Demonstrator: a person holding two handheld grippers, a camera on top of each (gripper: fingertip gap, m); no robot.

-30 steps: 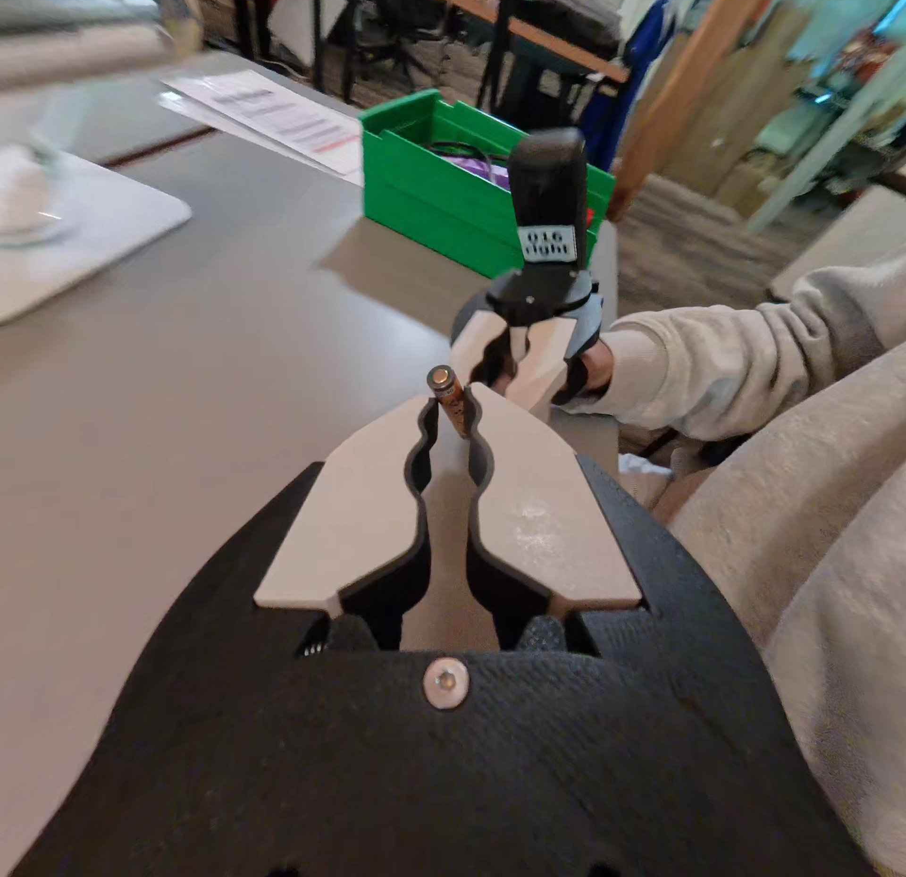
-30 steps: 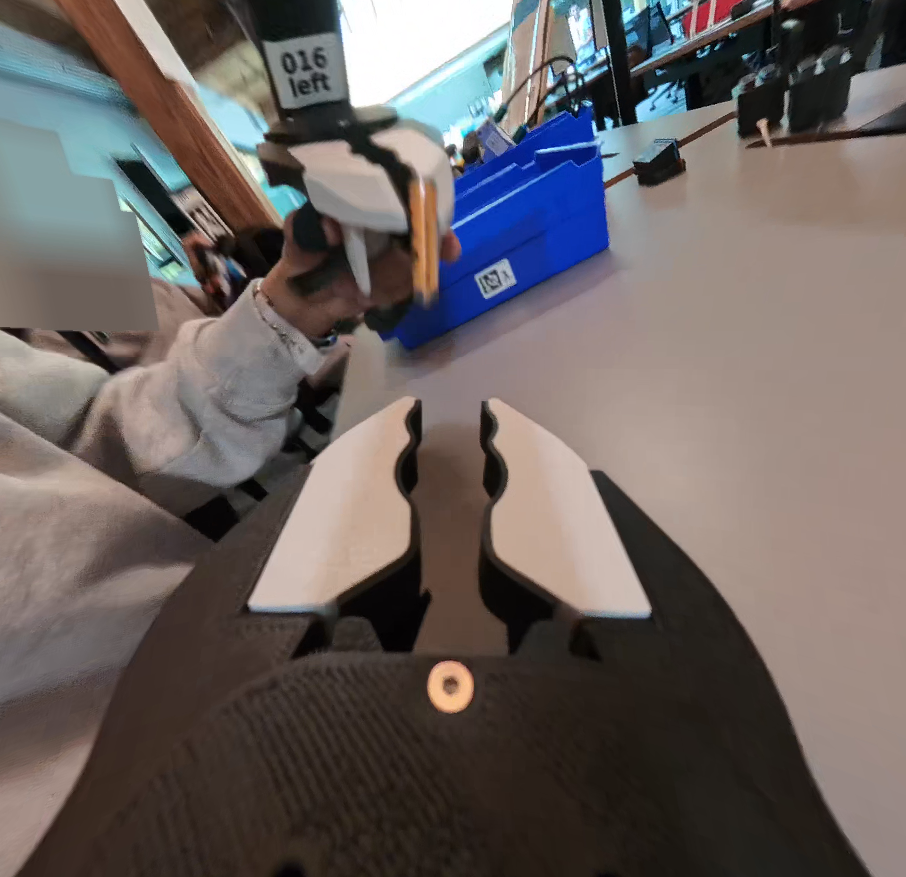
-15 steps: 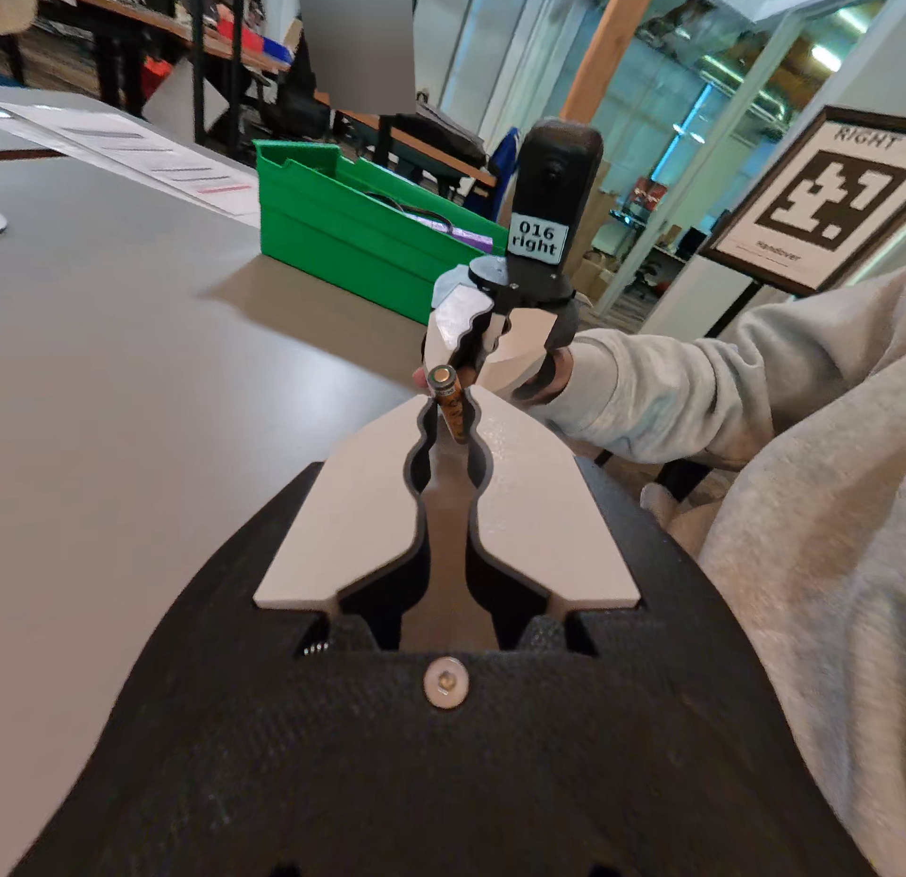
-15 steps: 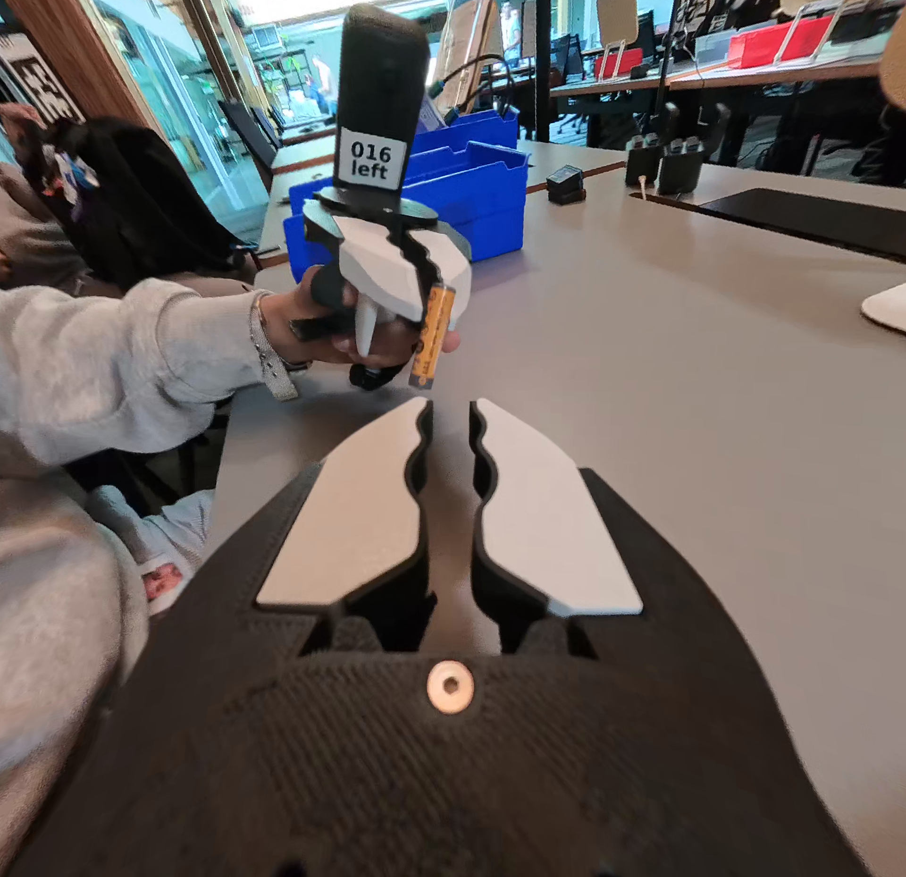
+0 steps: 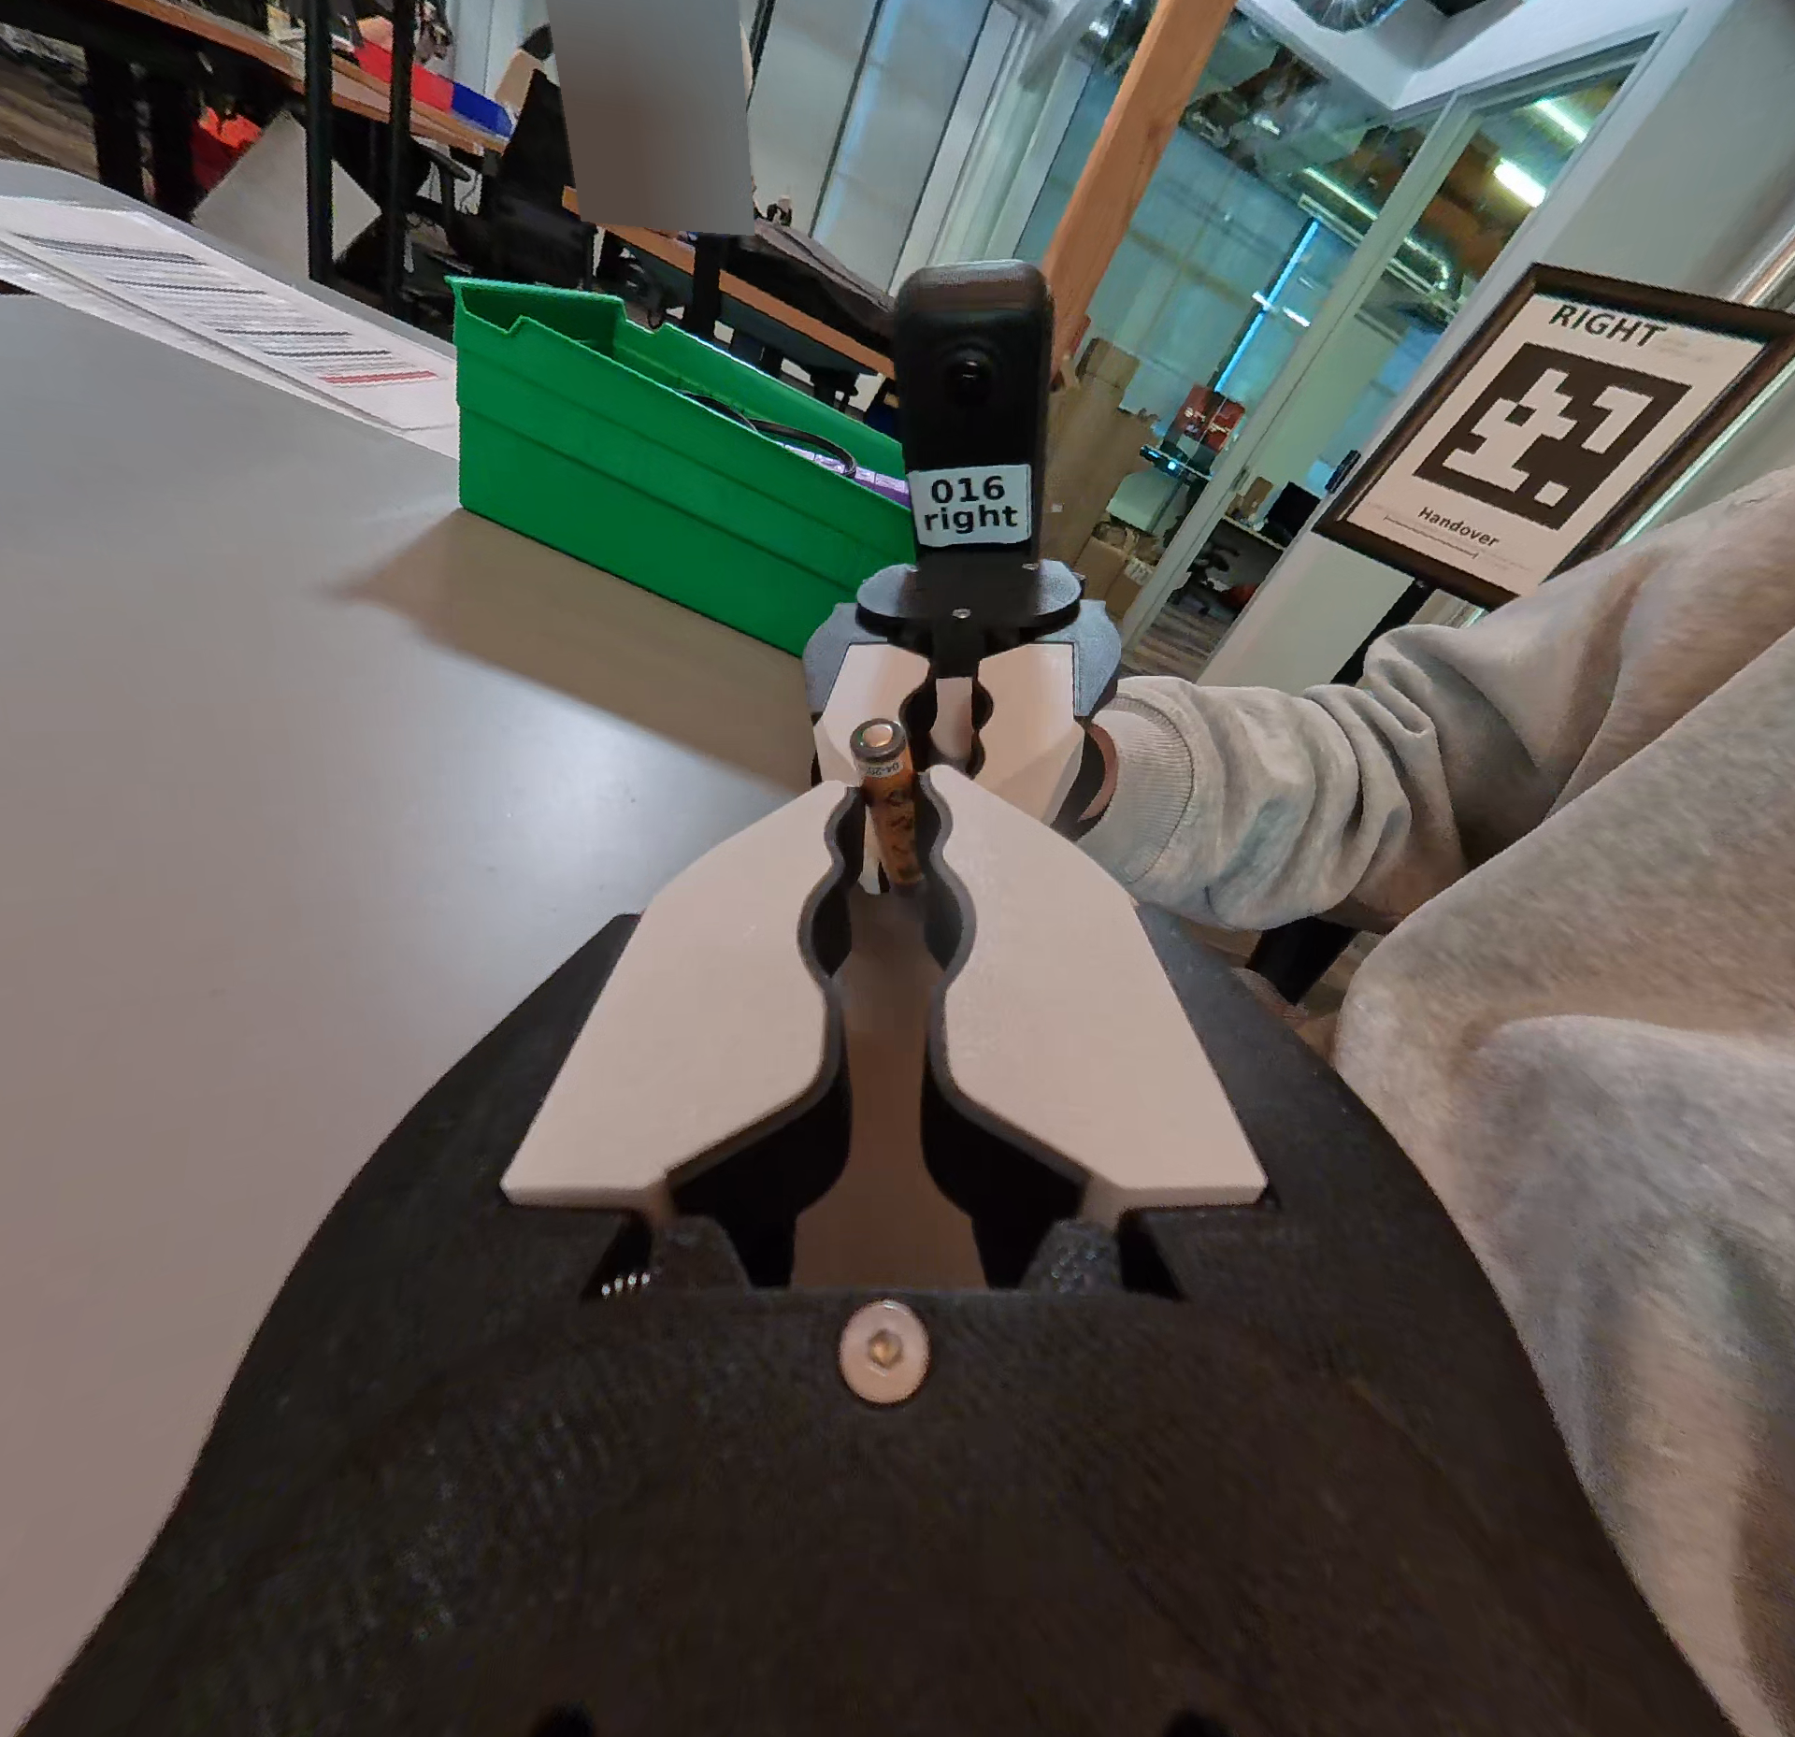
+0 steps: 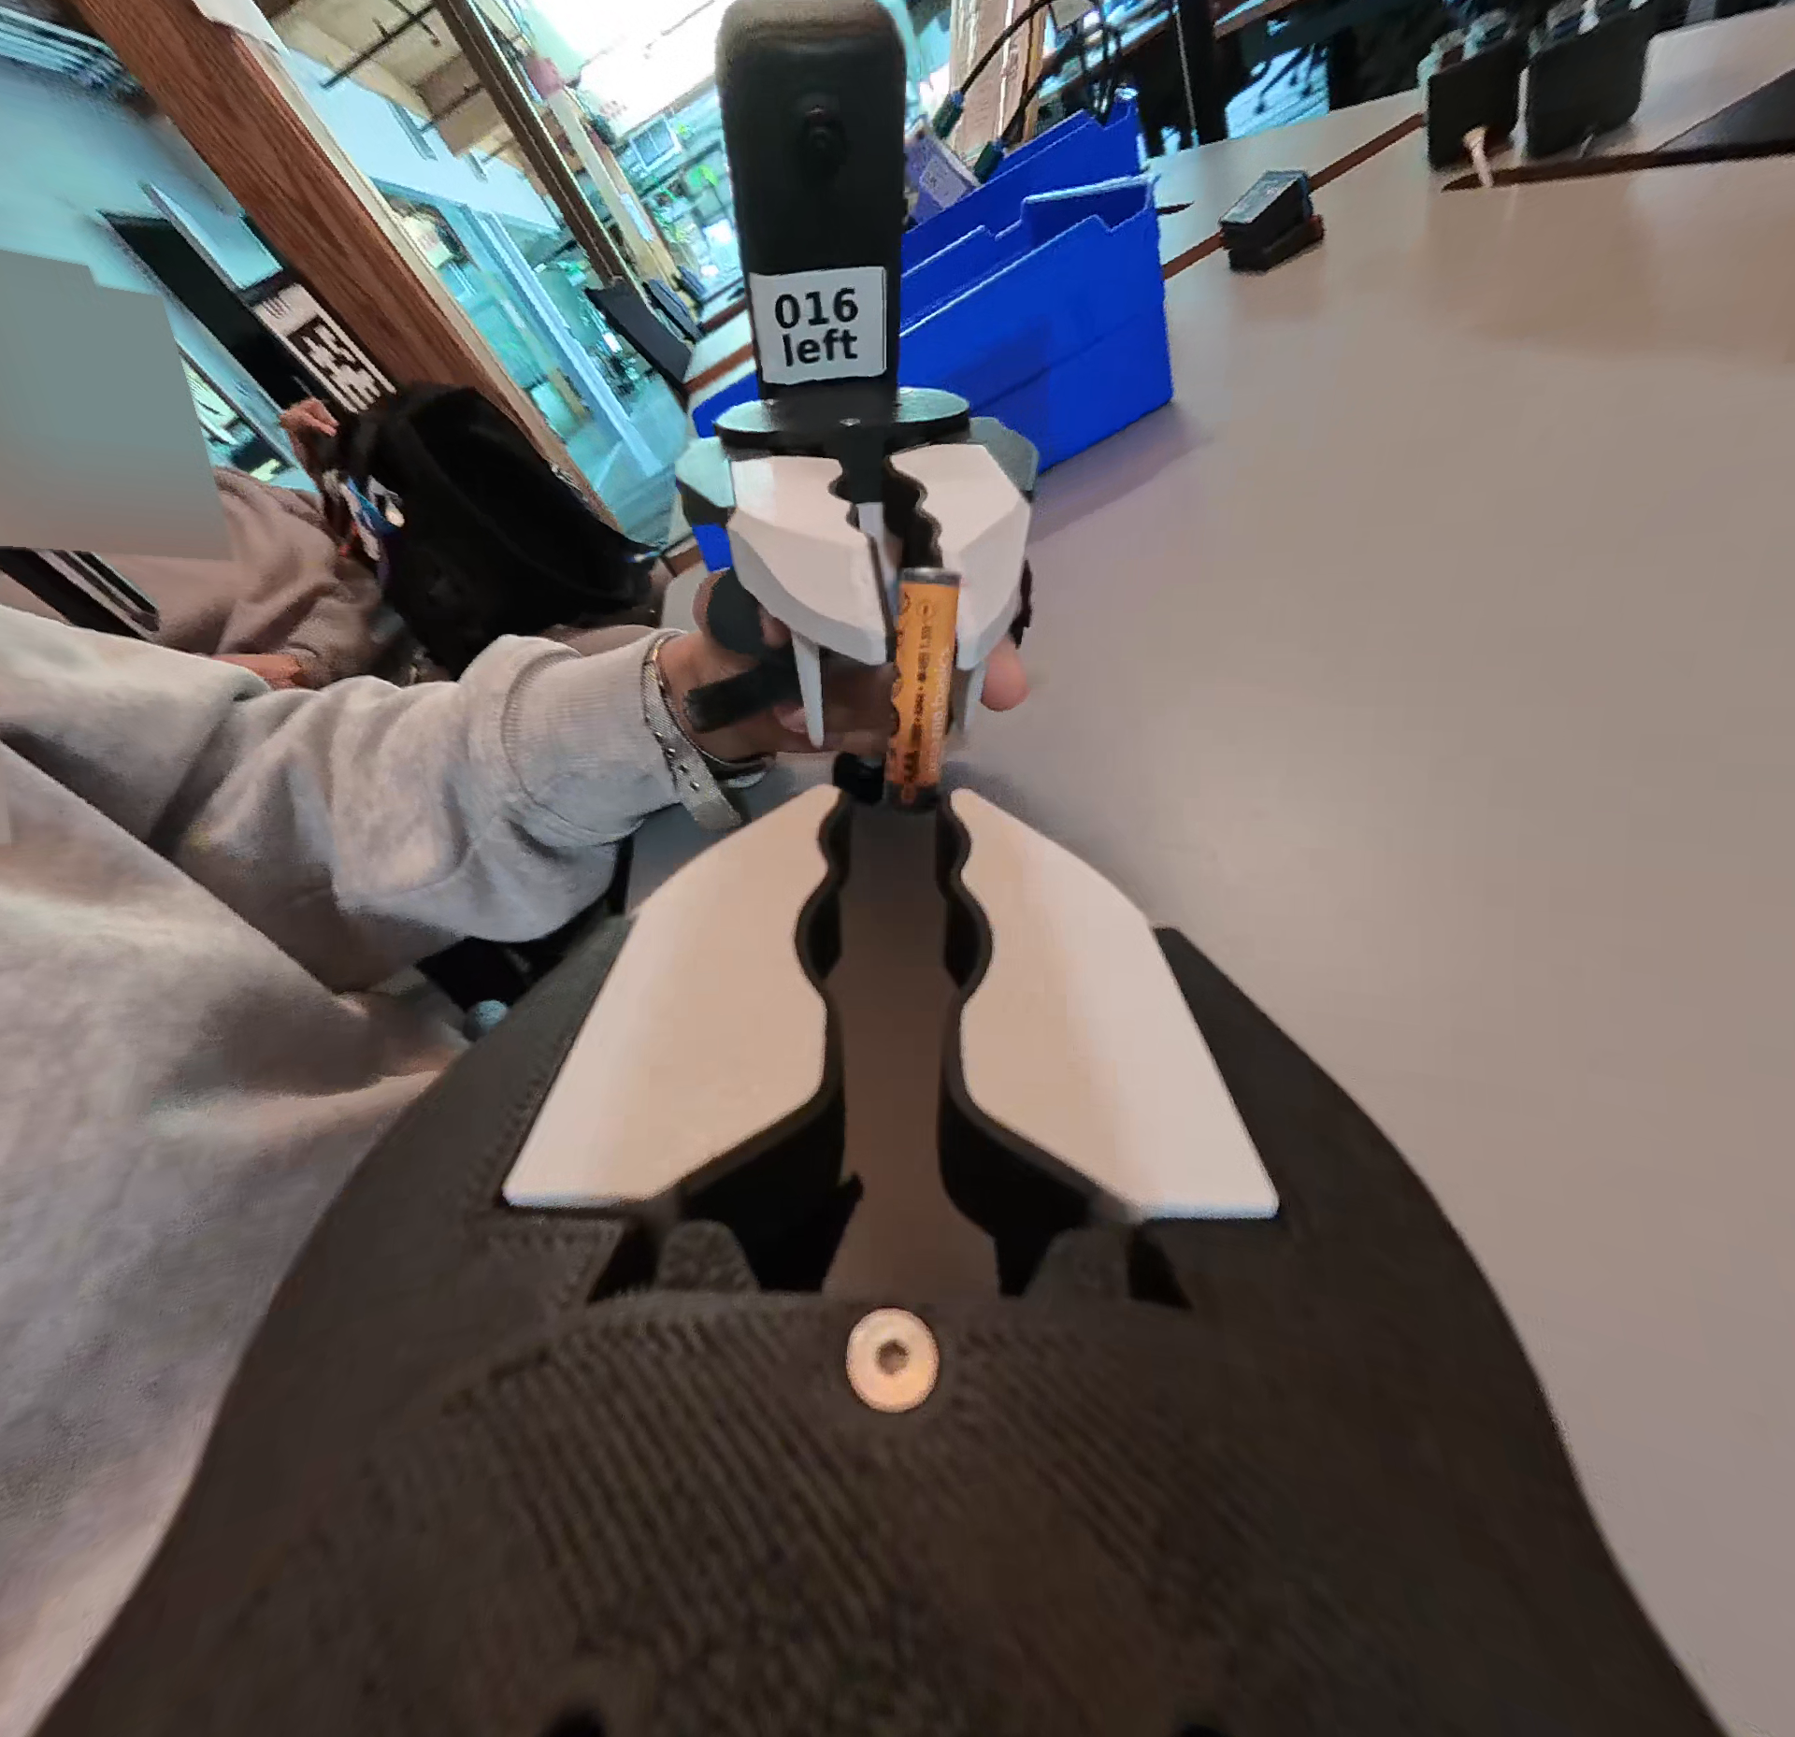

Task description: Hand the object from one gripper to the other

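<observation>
An orange battery (image 5: 882, 763) stands upright, pinched between the tips of my left gripper (image 5: 886, 799), which is shut on it. My right gripper (image 5: 947, 731) faces it from just behind the battery. In the right wrist view my right gripper (image 6: 896, 802) is open, and the lower end of the battery (image 6: 923, 690) sits at the gap between its fingertips, apart from both. The left gripper (image 6: 894, 612) holds the battery near its upper half. Both grippers hover above the grey table (image 6: 1408, 719).
A green bin (image 5: 631, 486) and a printed sheet (image 5: 243, 331) lie on the table beyond the left gripper. A blue bin (image 6: 1049, 311) and small black devices (image 6: 1268, 224) stand beyond the right one. A framed marker sign (image 5: 1554, 428) stands off the table's edge. Grey sleeves (image 5: 1457, 865) fill one side. Left and right tips are no more than a few centimetres apart.
The two grippers have come closer and lined up face to face. The battery's lower end now reaches the mouth of the open right gripper. The left gripper stays shut on it.
</observation>
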